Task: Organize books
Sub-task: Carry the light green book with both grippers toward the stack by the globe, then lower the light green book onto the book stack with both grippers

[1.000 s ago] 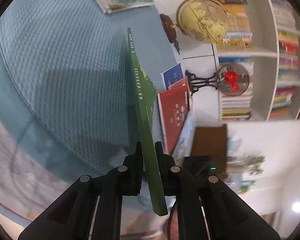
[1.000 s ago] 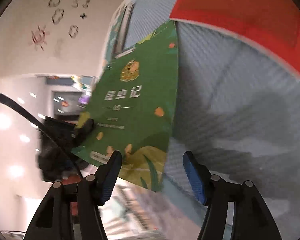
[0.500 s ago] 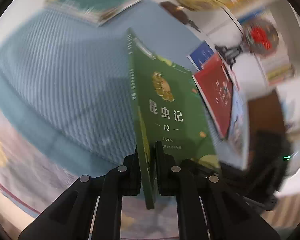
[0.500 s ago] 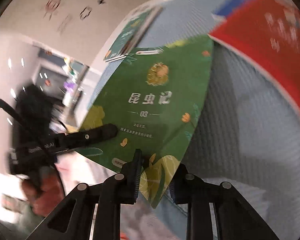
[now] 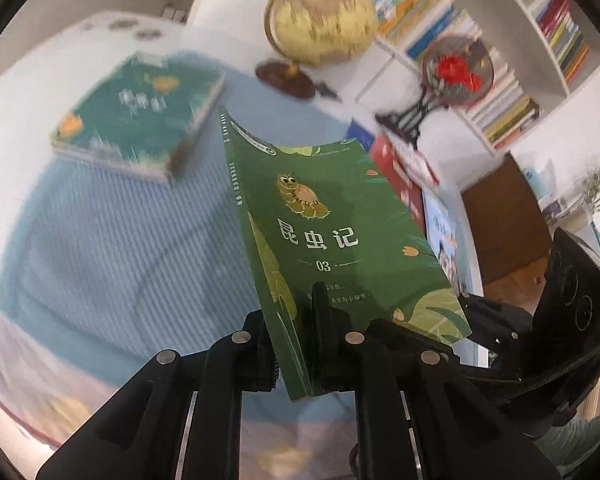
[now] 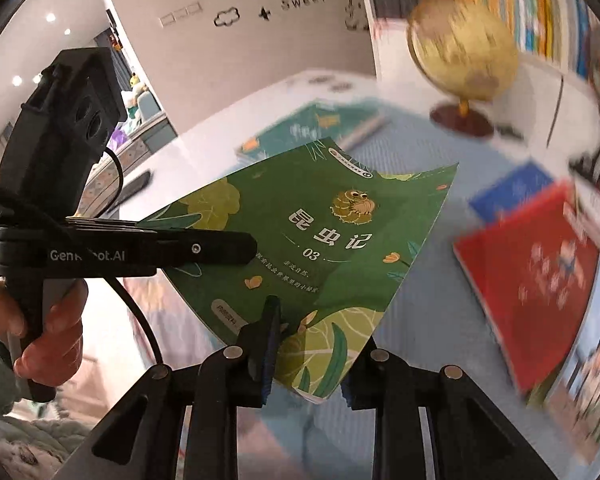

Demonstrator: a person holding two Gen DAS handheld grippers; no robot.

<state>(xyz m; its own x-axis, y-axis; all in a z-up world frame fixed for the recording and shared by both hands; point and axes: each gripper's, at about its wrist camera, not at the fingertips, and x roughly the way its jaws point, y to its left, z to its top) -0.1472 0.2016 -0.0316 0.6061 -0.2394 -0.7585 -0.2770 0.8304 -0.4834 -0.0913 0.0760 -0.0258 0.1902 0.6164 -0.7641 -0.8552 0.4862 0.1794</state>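
A green paperback (image 5: 340, 216) with a bug on its cover hangs in the air above a blue mat (image 5: 120, 240), cover tilted up. My left gripper (image 5: 296, 344) is shut on its lower edge by the spine. My right gripper (image 6: 308, 356) is shut on the lower corner of the same book (image 6: 320, 216). In the right wrist view a hand holds the left gripper, whose top finger (image 6: 204, 246) lies across the book's left edge. A teal stack of books (image 5: 140, 112) lies on the mat beyond, and a red book (image 6: 532, 292) lies to the right.
A yellow globe (image 5: 320, 24) on a brown base stands at the back of the white table. A round ornament with red flowers (image 5: 456, 72) stands beside it. Filled bookshelves (image 5: 540, 40) rise behind. A blue book (image 6: 508, 192) and a picture book lie around the red one.
The right gripper's jaws, open a second ago, closed on the book's corner. Both grippers rose and rolled, turning the book from edge-on to cover up.
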